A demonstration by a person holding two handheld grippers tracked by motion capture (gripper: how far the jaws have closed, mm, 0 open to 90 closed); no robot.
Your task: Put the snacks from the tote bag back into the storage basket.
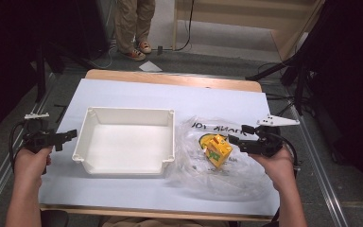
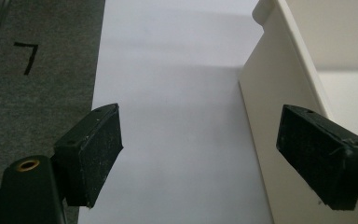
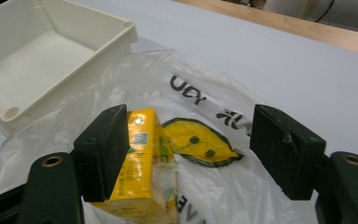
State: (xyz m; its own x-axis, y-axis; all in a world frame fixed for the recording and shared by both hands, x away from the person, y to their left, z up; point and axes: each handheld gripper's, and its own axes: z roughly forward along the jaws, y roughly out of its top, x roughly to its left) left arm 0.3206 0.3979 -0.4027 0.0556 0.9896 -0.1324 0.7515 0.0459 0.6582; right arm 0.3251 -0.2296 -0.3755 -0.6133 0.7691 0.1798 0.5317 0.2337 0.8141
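A small yellow carton [image 1: 218, 149], boxy and glossy with printed sides, lies on a crinkled clear plastic bag [image 1: 203, 163] just right of the white plastic tray [image 1: 90, 120]. The right gripper [image 1: 235, 140] sits at the carton, its black padded jaws parted and gripping nothing, one pad beside the carton's edge. The left gripper [image 1: 71, 135] rests by the tray's outer wall, jaws wide apart over the smooth white tabletop [image 1: 137, 92].

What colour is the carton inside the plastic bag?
Yellow carton, clearest in the right gripper view.
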